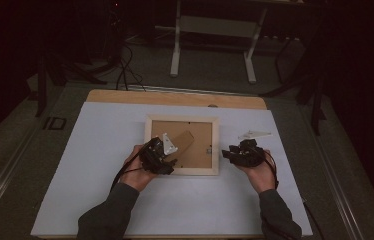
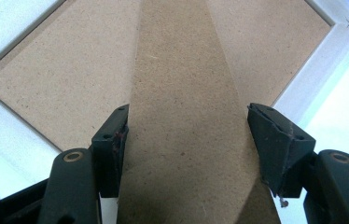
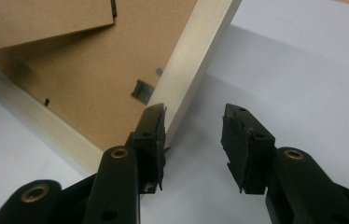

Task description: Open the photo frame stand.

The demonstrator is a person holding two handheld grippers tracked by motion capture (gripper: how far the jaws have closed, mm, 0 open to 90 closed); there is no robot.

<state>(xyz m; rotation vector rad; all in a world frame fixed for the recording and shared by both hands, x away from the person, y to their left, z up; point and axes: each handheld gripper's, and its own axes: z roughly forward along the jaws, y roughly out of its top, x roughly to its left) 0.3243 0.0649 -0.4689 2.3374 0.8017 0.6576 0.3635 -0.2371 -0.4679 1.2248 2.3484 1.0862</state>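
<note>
The person's dark-sleeved forearms are reaching in from the near edge. The left gripper (image 1: pixel 161 154) is straddling the brown fibreboard easel stand (image 2: pixel 186 116), jaws wide at its two edges; whether they are pressing it I cannot tell. The right gripper (image 1: pixel 235 154) is hovering half open, gripping nothing, beside the pale wooden picture frame (image 1: pixel 215 145), which is lying face down on the white sheet (image 1: pixel 100 165) covering the wooden table (image 1: pixel 175 98). Beyond, a white-legged stand (image 1: pixel 176 55) is standing on grey floor.
</note>
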